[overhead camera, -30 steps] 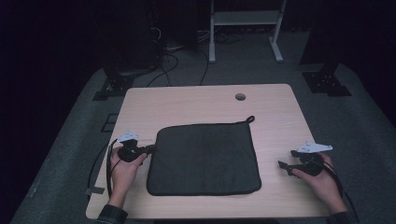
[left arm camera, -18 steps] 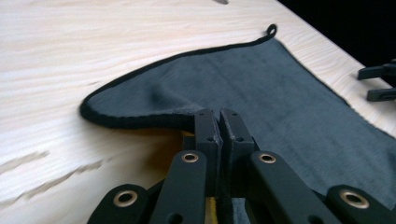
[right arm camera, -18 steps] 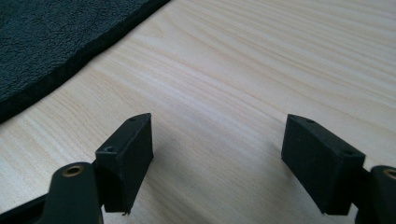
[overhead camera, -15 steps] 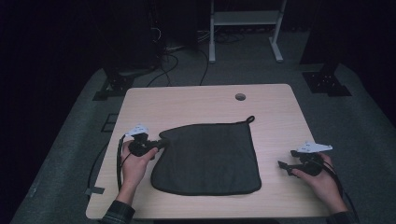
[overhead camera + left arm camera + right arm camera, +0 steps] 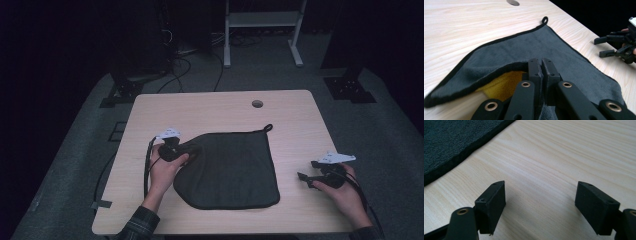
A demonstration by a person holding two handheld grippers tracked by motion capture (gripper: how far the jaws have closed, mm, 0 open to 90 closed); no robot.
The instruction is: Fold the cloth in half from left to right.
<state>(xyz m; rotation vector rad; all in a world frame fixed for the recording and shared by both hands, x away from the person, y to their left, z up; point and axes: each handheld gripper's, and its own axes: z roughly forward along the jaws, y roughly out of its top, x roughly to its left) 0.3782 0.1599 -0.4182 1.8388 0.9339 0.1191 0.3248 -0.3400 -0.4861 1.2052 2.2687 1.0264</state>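
Dark floor and cable clutter surround the pale wooden table (image 5: 220, 107), which has a small round hole (image 5: 257, 103) near its far edge. At the person's left, the left gripper (image 5: 181, 151) has its jaws pinched tight on the near left corner of the dark grey cloth (image 5: 235, 167); in the left gripper view the hem is clamped between the closed jaws and lifted, so a yellow underside (image 5: 501, 86) shows beneath the raised flap. The rest of the cloth lies flat in the middle of the table, its hanging loop (image 5: 268, 128) at the far right corner. Off to the right, well apart from the cloth's edge, the right gripper (image 5: 306, 170) rests low over bare wood with its jaws standing wide and nothing between them.

That cloth looks light, soft and limp: it will drape and fold wherever it is carried, and a single pinch lets the free part sag. Best hold, I'd judge, is the stitched hem at a corner, where the thicker border gives the pads something to bite; the second corner on the near side seems the natural place for the idle gripper.
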